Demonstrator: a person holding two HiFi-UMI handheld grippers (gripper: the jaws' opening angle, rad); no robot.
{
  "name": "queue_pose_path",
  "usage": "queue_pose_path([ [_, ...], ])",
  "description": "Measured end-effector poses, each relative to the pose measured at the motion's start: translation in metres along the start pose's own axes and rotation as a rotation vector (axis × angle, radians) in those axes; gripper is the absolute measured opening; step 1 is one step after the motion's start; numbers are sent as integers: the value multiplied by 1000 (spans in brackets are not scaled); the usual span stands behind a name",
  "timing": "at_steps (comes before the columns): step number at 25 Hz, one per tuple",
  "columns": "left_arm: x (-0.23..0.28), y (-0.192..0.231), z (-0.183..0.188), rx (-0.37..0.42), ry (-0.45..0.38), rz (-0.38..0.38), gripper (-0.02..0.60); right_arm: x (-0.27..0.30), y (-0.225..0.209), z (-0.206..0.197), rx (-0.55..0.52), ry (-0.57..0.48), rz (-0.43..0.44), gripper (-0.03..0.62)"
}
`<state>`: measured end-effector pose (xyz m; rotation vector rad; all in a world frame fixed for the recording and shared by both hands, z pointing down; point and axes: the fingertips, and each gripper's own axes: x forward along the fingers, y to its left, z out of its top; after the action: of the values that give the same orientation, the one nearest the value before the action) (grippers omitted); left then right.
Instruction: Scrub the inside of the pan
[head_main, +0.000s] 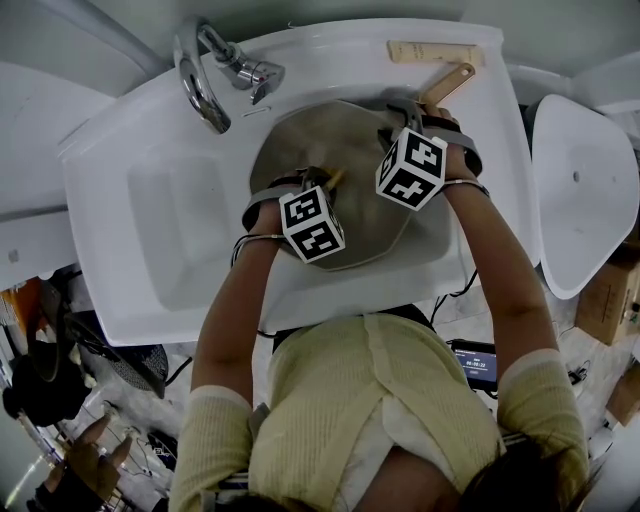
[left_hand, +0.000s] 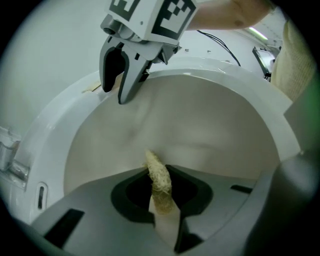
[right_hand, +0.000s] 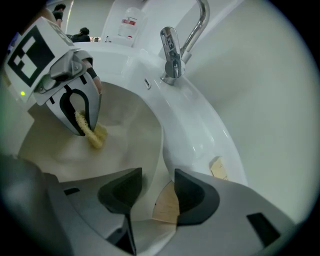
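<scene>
While the pan (head_main: 345, 140) sits in the basin of the white sink (head_main: 150, 210), directly below the faucet (head_main: 200, 80), note that it is tilted, with its wooden handle (head_main: 447, 85) pointing up over the far right part of the sink rim.

1. Left gripper (left_hand: 161, 186): your jaws are clamped on a strip of pale, fibrous scrubber (left_hand: 159, 176). The free end of the scrubber sticks out past the fingertips and touches the inside wall of the pan, on the side nearer to you.

2. Right gripper (right_hand: 157, 194): your jaws are closed around the wooden handle just where it meets the pan rim. The handle shows as a light wedge between the two dark pads.

3. Relative position: both grippers work over the pan, the left one inside the bowl and the right one at its far right edge, near each other but apart.

4. Surroundings: a flat wooden piece (head_main: 435, 52) lies on the sink rim beside the handle, not touching either gripper.
</scene>
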<state>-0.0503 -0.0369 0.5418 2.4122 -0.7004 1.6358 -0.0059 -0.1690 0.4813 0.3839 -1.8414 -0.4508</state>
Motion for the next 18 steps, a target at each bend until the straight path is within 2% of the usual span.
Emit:
queue_pose_path([
  [10, -5, -31, 5, 72, 32, -85, 114, 1, 0, 0, -2, 10, -4, 213],
  [18, -11, -54, 6, 79, 29, -178, 114, 1, 1, 0, -7, 19, -5, 213],
])
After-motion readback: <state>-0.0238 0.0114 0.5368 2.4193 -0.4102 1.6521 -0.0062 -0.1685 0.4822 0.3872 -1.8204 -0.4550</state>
